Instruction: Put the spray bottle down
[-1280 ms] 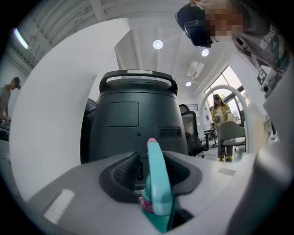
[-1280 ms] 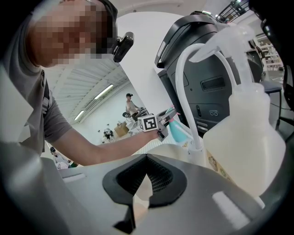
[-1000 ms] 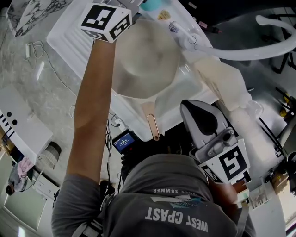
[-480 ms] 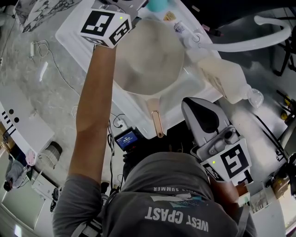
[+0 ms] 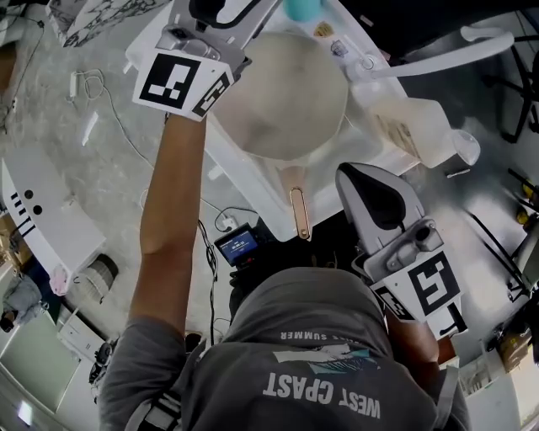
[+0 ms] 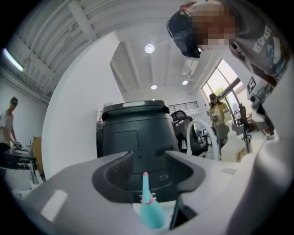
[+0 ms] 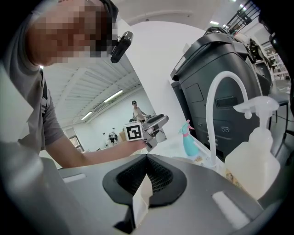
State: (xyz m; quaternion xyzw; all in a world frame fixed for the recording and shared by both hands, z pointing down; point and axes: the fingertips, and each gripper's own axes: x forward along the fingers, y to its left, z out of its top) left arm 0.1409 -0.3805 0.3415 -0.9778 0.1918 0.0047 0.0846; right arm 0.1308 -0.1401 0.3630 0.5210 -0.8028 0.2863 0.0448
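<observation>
At the top of the head view, the left gripper [image 5: 227,13] reaches out over the far side of a white sink [image 5: 248,172]. Just beside it, at the frame's upper edge, shows the teal spray bottle [image 5: 301,8]. A pale round pan [image 5: 286,93] fills the basin, its handle pointing back toward the person. A white faucet [image 5: 438,52] arcs in from the right above a translucent pump bottle [image 5: 417,126]. The right gripper [image 5: 358,178] hangs nearer the body, its tips over the sink's near edge.

Along the left gripper view, the left gripper [image 6: 147,158] has its jaws spread, having just been closing a little. The spray bottle [image 6: 150,211] shows low in the gap between them, upright, nozzle up, and neither pad touches it. A black machine [image 6: 135,124] stands behind.

From the right gripper view, the right gripper [image 7: 147,160] has its jaws pressed together, pinching a pale wedge [image 7: 140,202]; I cannot tell what that piece is. Beyond, the left gripper [image 7: 156,126] is held out level. The spray bottle [image 7: 188,140] stands upright on the white surface to its right, apart from it and near the foot of the faucet [image 7: 216,101]. The pump bottle [image 7: 255,156] sits closest on the right, with the black machine [image 7: 216,59] behind.
</observation>
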